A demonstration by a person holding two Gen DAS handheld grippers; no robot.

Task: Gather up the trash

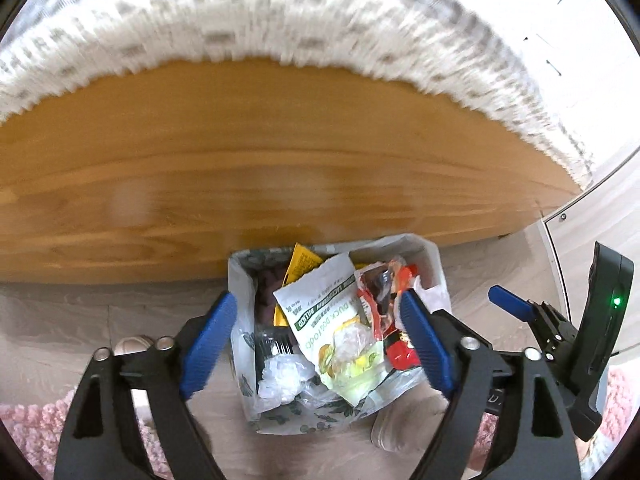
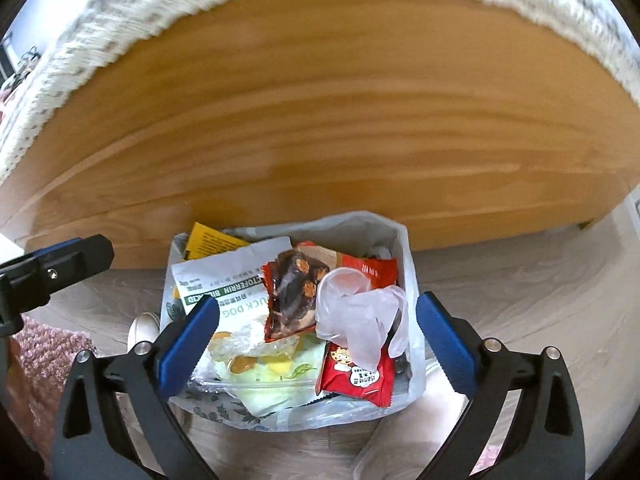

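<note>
A lined trash bin (image 2: 404, 240) is seen on the floor against a wooden panel, heaped with a dog-food pouch (image 2: 224, 284), red snack wrappers (image 2: 356, 376) and a crumpled clear glove (image 2: 360, 312).

Bed frame (image 1: 240, 168): smooth varnished wood. Bin liner (image 2: 404, 248): thin translucent plastic. Wrappers (image 2: 352, 376): glossy foil. Glove (image 2: 360, 316): filmy plastic. Rug (image 2: 44, 360): shaggy pink cloth

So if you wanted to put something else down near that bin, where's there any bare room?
Bare floor lies right of the lined bin, along the wooden panel. Another strip of floor sits left of it, bordered by the pink rug. The bin itself is crowded with wrappers.
</note>
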